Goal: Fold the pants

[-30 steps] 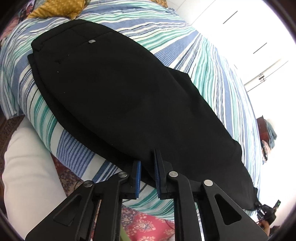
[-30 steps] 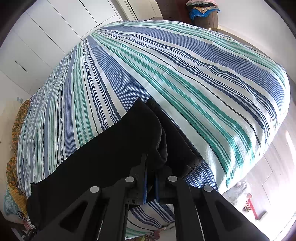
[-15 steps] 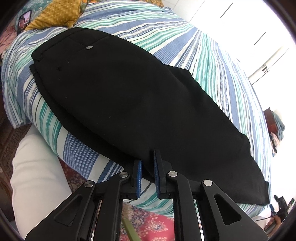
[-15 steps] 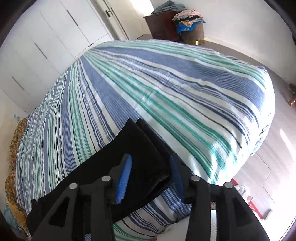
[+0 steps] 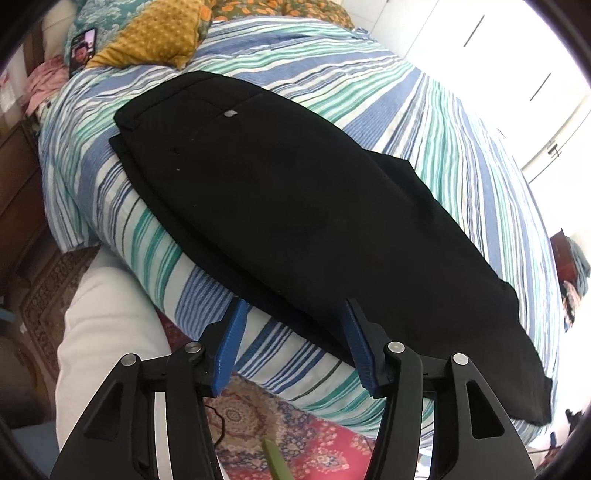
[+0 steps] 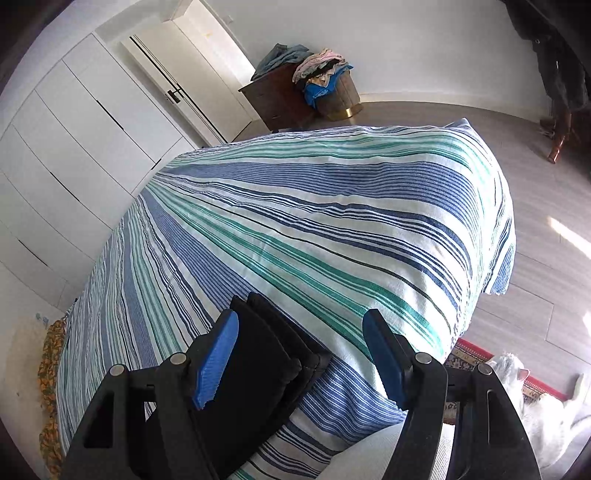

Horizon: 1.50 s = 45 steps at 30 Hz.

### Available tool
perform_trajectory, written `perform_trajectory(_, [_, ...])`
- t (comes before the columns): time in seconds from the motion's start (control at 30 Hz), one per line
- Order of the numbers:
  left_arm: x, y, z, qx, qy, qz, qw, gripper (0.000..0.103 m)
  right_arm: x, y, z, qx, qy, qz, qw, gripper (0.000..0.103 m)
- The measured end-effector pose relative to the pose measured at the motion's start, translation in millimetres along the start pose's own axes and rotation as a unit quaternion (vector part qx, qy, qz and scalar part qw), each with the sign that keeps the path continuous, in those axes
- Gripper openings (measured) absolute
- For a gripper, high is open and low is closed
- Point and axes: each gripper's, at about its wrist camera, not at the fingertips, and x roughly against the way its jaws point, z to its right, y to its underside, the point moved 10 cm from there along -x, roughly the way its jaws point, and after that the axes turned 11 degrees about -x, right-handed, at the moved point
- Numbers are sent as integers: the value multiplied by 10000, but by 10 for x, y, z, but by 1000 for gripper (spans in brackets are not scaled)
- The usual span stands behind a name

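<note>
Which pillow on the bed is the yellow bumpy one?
The mustard pillow beside the phone. The others are a teal patterned pillow and an orange flowered pillow.

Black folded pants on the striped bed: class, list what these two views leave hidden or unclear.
- Left wrist view: black folded pants, lower hem corner cut off by the dark lens rim.
- Right wrist view: waistband out of frame; only the leg ends show, partly behind the right tongs.
- Both: layers underneath hidden by top fabric.
</note>
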Motion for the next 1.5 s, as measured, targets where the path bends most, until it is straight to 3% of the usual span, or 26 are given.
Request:
perform_trajectory(0.17, [101, 1, -253, 329, -351, 82, 9988, 56, 2, 3, 4, -35, -23, 43, 10000, 70])
perform_trajectory(0.43, [444, -173, -394, 326, -1013, 777, 9913, 56, 53, -36, 60, -226, -116, 165, 9995, 70])
perform_trajectory(0.8, [513, -284, 102, -676, -776, 1000, 9896, 56, 24, -38, 76, -253, -166, 79, 9995, 70])
perform_trajectory(1.0, [475, -270, 509, -1339, -377, 919, 9860, 58, -1, -46, 79, -265, -152, 11, 9995, 70])
perform_trajectory(1.17, [408, -210, 600, -1464, -263, 773, 9858, 58, -219, -281, 148, -590, -391, -479, 9963, 70])
perform_trajectory(1.27, [390, -184, 597, -1472, -294, 716, 9861, 58, -339, -492, 304, -581, -215, -702, 9956, 72])
perform_trajectory(1.4, [357, -160, 627, -1521, -353, 655, 9856, 58, -525, -345, 305, -558, -675, -1715, 9813, 73])
perform_trajectory(1.5, [338, -134, 695, -1616, -348, 601, 9844, 58, -575, -27, 192, -330, -1038, -2504, 9620, 73])
